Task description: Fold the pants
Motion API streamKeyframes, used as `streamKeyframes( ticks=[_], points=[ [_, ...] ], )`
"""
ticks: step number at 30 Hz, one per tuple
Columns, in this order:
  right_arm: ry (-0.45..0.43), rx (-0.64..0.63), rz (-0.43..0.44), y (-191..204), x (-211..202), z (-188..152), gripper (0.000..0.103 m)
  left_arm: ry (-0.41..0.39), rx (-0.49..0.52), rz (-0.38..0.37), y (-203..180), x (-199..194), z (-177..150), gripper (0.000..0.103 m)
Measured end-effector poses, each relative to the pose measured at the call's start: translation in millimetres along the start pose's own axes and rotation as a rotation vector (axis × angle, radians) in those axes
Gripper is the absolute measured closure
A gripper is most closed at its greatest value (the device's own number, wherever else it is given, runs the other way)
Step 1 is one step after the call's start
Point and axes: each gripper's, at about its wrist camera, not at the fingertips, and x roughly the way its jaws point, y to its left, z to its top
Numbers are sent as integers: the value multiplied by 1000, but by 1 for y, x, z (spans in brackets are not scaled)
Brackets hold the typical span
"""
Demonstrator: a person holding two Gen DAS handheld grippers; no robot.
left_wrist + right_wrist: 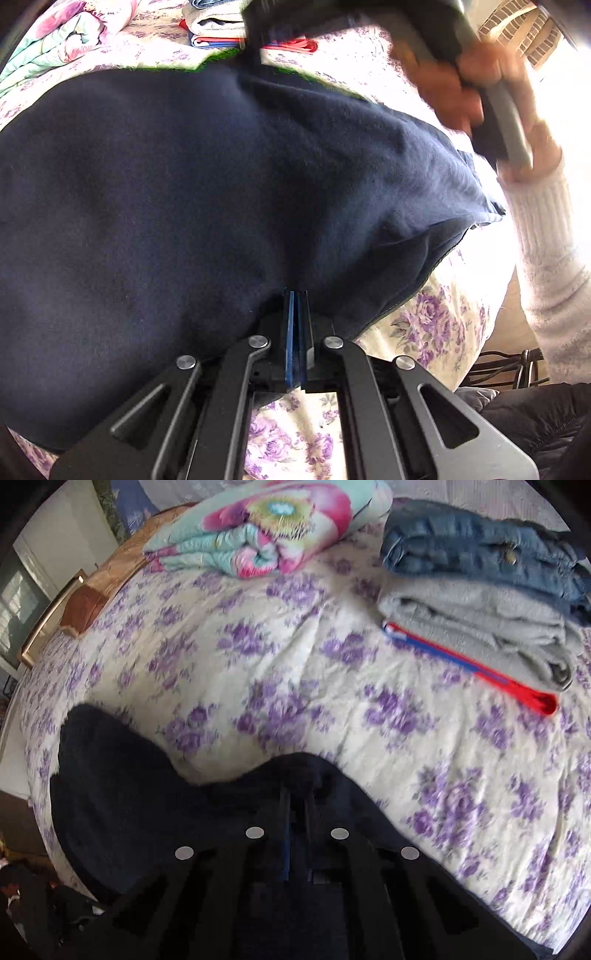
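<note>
Both my jaws, L gripper (297, 295) & R gripper (297, 794), clenched on navy pants (166, 192) atop floral bed (295, 657), folded clothes stack (480, 602) nearby.

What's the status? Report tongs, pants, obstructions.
Left tongs shut on navy pants. Right tongs shut on them too. Folded clothes stack sits apart, nothing in the way.

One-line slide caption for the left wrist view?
Left gripper shut on navy pants spread over the floral bedsheet.
</note>
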Motion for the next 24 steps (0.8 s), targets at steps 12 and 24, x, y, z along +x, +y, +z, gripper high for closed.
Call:
streamKeyframes(
  ticks=[12,24],
  points=[
    [112,-73,-70,3,70,14,96,22,-44,-50,22,-4,7,101],
    [-125,120,-66,-62,-108,-57,33,3,-22,29,10,-53,104,97]
  ],
)
